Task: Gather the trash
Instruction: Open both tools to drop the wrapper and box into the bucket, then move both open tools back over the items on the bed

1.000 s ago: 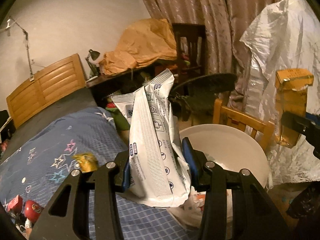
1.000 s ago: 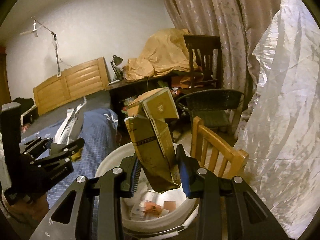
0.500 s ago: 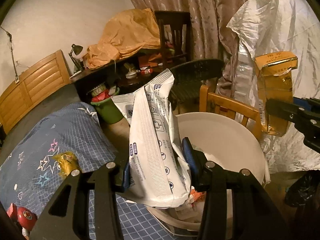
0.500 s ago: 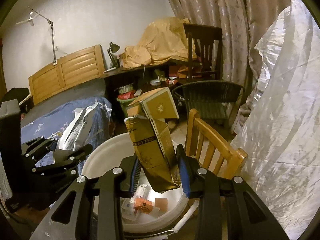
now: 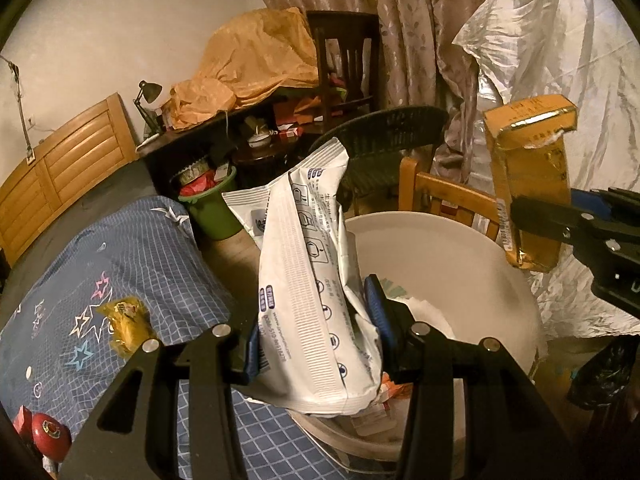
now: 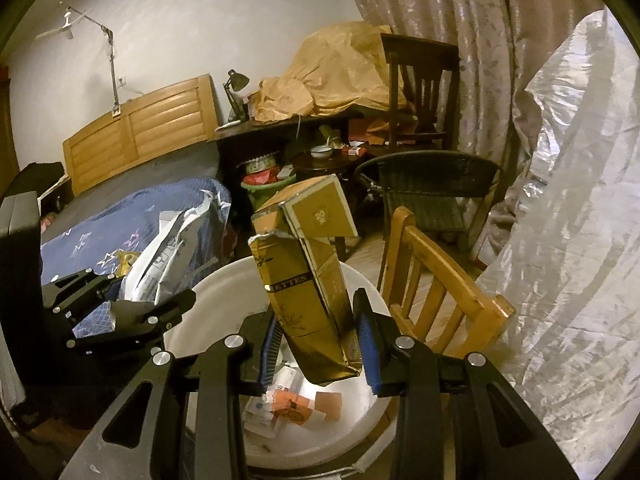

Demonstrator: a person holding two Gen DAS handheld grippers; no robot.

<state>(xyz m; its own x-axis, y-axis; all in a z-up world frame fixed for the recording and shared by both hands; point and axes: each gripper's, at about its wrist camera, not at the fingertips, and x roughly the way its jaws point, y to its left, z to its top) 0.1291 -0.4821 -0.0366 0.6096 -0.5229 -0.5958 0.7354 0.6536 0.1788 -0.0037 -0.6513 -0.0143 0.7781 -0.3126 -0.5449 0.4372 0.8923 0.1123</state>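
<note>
Left wrist: left gripper (image 5: 316, 332) jaws clamped on white printed pouch (image 5: 308, 280), upright, at near-left rim of white bucket (image 5: 448, 248). Yellow wrapper (image 5: 126, 322) on bed (image 5: 120, 248).
Right wrist: right gripper (image 6: 316, 344) jaws clamped on gold carton (image 6: 308, 288), above bucket trash.

White bag (image 5: 316, 280): crumpled printed plastic packet, upright, clamped near its bottom, above the near-left rim of the bucket.
Gold carton (image 6: 312, 292): torn cigarette carton, top flap bent over, upright, clamped low, above the bucket.
White bucket (image 6: 208, 296): round, open; small boxes and paper scraps lying inside.
</note>
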